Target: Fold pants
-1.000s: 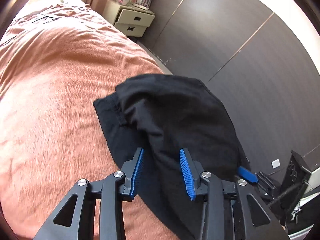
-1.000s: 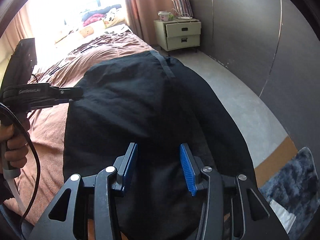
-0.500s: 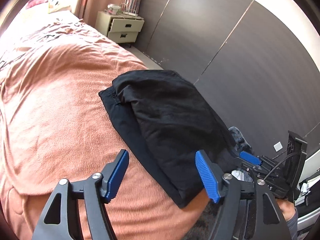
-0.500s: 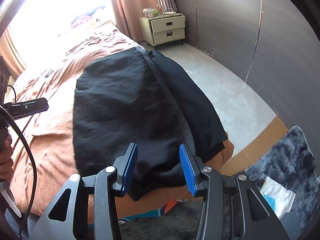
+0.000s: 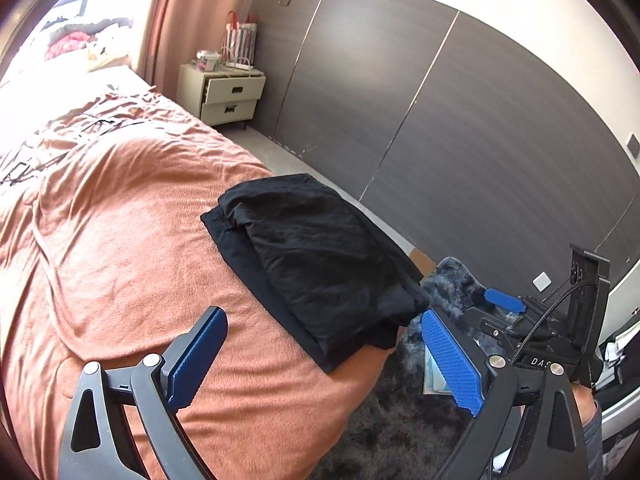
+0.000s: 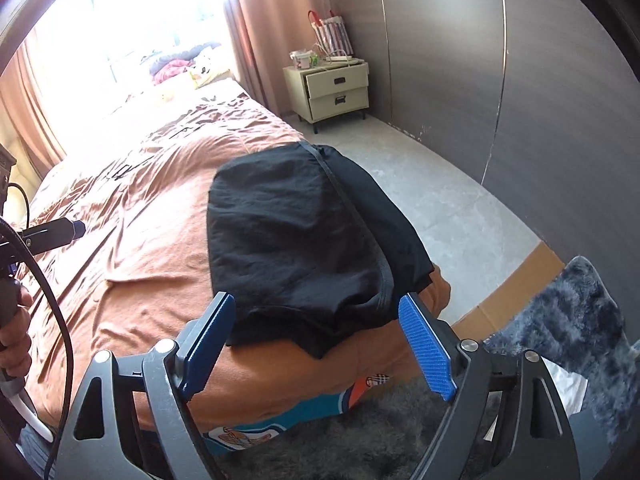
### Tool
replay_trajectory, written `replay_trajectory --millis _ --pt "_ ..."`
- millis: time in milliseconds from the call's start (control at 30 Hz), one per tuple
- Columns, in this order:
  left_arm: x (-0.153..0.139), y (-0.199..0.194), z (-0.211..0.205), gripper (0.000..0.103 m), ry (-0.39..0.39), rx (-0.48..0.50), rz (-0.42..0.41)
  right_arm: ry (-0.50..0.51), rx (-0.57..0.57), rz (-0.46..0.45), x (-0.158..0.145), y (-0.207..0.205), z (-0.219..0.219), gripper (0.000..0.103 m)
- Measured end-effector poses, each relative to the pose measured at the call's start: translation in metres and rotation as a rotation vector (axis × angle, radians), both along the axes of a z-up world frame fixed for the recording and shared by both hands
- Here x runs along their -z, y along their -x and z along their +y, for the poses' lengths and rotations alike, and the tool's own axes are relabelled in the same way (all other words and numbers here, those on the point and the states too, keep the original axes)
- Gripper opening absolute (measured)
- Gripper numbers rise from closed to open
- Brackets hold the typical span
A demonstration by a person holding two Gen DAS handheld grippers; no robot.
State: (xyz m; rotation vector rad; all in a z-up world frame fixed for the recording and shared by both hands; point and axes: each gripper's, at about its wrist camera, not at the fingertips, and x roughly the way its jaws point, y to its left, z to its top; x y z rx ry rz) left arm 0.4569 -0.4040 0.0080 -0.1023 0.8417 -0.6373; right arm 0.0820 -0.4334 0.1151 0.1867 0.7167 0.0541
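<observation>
Black pants (image 5: 320,264) lie folded in a compact stack near the corner of the bed, on the orange blanket (image 5: 120,240). My left gripper (image 5: 324,344) hangs above and short of the stack, its jaws opening wide with nothing pressed between the blue pads. In the right wrist view the same pants (image 6: 296,240) rest flat, and my right gripper (image 6: 320,332) is drawn back from their near edge, jaws opening, holding nothing. The right gripper's blue fingertip (image 5: 504,300) shows at the right of the left wrist view. The left gripper's dark finger (image 6: 52,232) shows at the left of the right wrist view.
A cream nightstand (image 6: 336,92) with a striped bag stands by the dark panelled wall (image 5: 460,140). A grey shaggy rug (image 6: 560,320) and cardboard (image 6: 520,280) lie on the floor beside the bed. A hand (image 6: 14,340) grips the left handle. Clothes pile by the window.
Both grippers let go of the pants, opened wide, and pulled back and up. The pants now lie folded on the bed, smaller in both views.
</observation>
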Motion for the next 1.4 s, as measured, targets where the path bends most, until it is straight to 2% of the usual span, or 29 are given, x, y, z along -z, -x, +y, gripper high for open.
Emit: replay_trajectory --millis 200,500,1000,1033,1067,1100,1233,1400 --pt "-0.020 0.036 0.019 0.099 -0.005 0.004 -0.042 0.003 -0.015 -0.033 -0.017 0.019 0.018 0.084" --pt "-0.048 0.094 0.066 0.102 -0.006 -0.050 -0.099 0.005 -0.040 -0.072 -0.034 0.059 0.050 0.084" --pt "-0.087 0.206 0.136 0.102 -0.009 -0.110 -0.224 0.013 -0.071 -0.141 -0.061 0.160 0.103 0.084" --pt "-0.088 0.213 0.139 0.102 -0.009 -0.114 -0.230 0.017 -0.071 -0.149 -0.062 0.166 0.106 0.090" --pt "-0.090 0.219 0.142 0.102 -0.009 -0.115 -0.236 0.018 -0.068 -0.159 -0.064 0.173 0.108 0.100" --pt "-0.090 0.226 0.145 0.102 -0.010 -0.118 -0.241 0.016 -0.063 -0.173 -0.065 0.181 0.111 0.103" --pt "-0.091 0.249 0.158 0.102 -0.006 -0.126 -0.255 0.005 -0.068 -0.216 -0.066 0.206 0.118 0.103" --pt "-0.090 0.274 0.174 0.102 -0.002 -0.144 -0.273 0.010 -0.082 -0.228 -0.059 0.224 0.127 0.103"
